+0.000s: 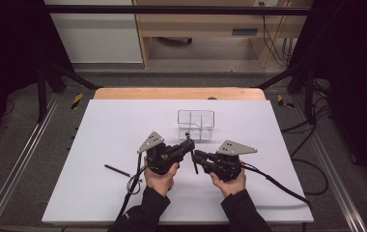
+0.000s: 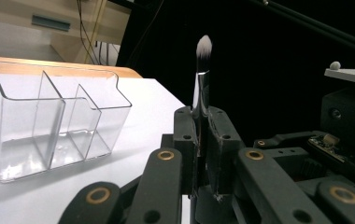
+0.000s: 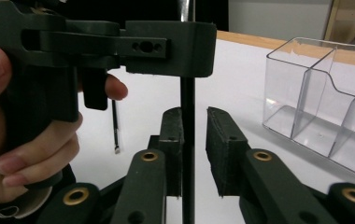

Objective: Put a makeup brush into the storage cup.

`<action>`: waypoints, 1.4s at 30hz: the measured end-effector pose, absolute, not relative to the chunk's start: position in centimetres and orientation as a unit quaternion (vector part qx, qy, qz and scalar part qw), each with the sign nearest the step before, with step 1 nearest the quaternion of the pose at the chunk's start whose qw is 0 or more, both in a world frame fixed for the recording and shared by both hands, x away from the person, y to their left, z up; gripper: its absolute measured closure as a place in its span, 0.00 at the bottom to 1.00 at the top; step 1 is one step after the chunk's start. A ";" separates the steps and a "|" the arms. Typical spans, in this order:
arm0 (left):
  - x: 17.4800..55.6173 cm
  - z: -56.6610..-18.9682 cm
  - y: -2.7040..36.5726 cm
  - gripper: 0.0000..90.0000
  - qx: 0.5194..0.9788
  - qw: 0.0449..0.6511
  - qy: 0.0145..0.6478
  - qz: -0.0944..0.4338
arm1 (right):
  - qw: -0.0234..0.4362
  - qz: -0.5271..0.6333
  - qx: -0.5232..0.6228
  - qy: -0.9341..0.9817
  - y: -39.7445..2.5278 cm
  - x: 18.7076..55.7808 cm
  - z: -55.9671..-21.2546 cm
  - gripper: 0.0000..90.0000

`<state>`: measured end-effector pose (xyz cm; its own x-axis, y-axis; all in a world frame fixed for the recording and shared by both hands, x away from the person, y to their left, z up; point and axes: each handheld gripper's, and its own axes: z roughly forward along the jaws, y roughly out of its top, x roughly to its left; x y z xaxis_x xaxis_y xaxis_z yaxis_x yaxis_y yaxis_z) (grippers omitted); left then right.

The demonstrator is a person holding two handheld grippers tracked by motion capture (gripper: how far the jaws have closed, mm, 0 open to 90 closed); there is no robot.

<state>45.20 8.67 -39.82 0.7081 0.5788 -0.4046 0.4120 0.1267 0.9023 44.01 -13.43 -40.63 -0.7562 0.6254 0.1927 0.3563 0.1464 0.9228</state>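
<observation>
Makeup brush [image 2: 202, 88] stood upright, white bristle tip up, clamped between the jaws of the left gripper [image 2: 202, 140], above the white table [image 1: 114, 125] just in front of the clear organizer [image 1: 196, 123]. Its black handle [image 3: 187, 116] hung down between the jaws of the right gripper [image 3: 193, 149], which sat apart around it; handle looked against 1 pad, clear of the other. Organizer had several compartments and sat near both grippers. A 2nd thin black stick [image 1: 117, 170] lay flat on the table, left of the left hand [image 1: 161, 180].
</observation>
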 end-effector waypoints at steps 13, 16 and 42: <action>44.7 -40.1 7.4 0.92 0.685 0.631 0.356 0.079 | 0.112 0.560 0.331 0.751 -13.4 44.1 -40.7 0.90; 44.7 -40.1 7.4 0.92 0.688 0.628 0.355 0.080 | 0.110 0.559 0.331 0.752 -13.4 44.1 -40.7 0.93; 44.3 -37.8 12.8 0.30 0.714 0.603 0.329 0.134 | 0.142 0.553 0.353 0.741 -14.0 44.8 -40.1 0.94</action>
<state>44.29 12.84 -37.83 0.7469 0.6324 -0.2055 0.3083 -0.0556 0.9497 44.75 -14.01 -40.13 -0.7103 0.6807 0.1794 0.3661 0.1395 0.9201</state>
